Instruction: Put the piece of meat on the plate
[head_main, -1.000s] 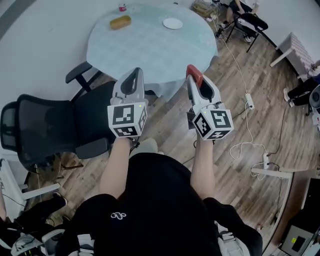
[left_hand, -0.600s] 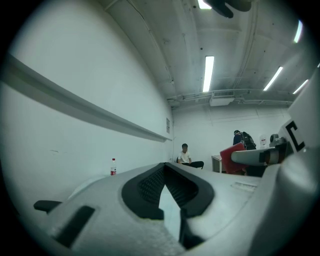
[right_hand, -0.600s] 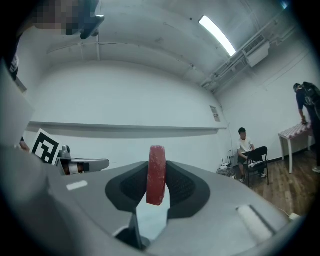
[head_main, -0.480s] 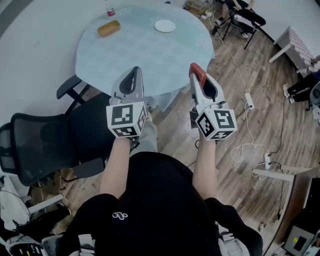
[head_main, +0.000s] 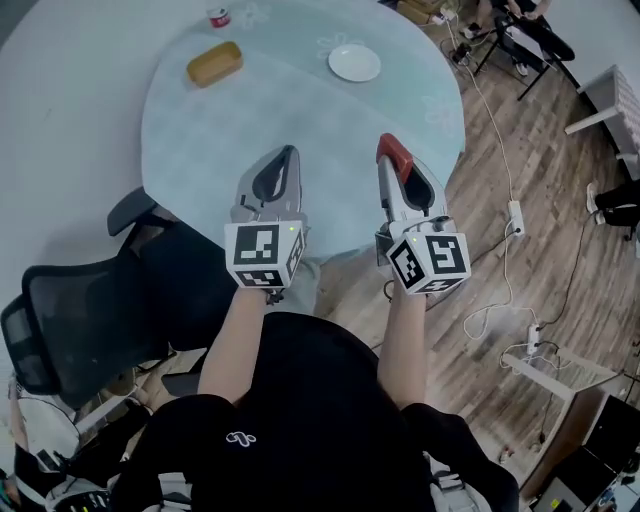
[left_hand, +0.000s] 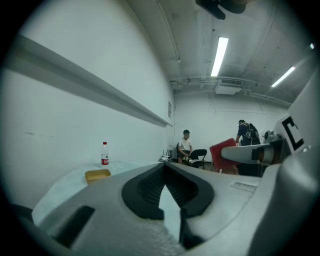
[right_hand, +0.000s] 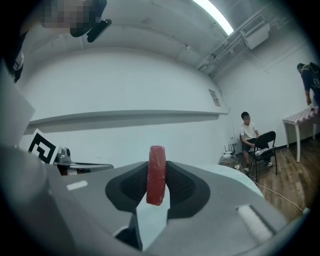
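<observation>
A flat red piece of meat (head_main: 391, 149) stands on edge between the jaws of my right gripper (head_main: 393, 162), which is shut on it; the right gripper view shows the meat (right_hand: 156, 175) pinched between the black pads. My left gripper (head_main: 287, 157) is beside it, shut, with nothing in it. Both hover over the near edge of the round pale table (head_main: 300, 115). The white plate (head_main: 354, 62) lies empty at the table's far right side, well beyond the right gripper. The left gripper view also catches the meat (left_hand: 222, 153) at its right.
A yellow-brown oblong container (head_main: 214, 63) and a small bottle (head_main: 218, 17) sit at the table's far left. A black office chair (head_main: 90, 310) stands at the near left. Cables and a power strip (head_main: 515, 215) lie on the wood floor at the right. A person (left_hand: 186, 146) sits in the background.
The table has drawn nearer in the head view, and both grippers have gone from over the floor to over its near edge. The meat stays gripped.
</observation>
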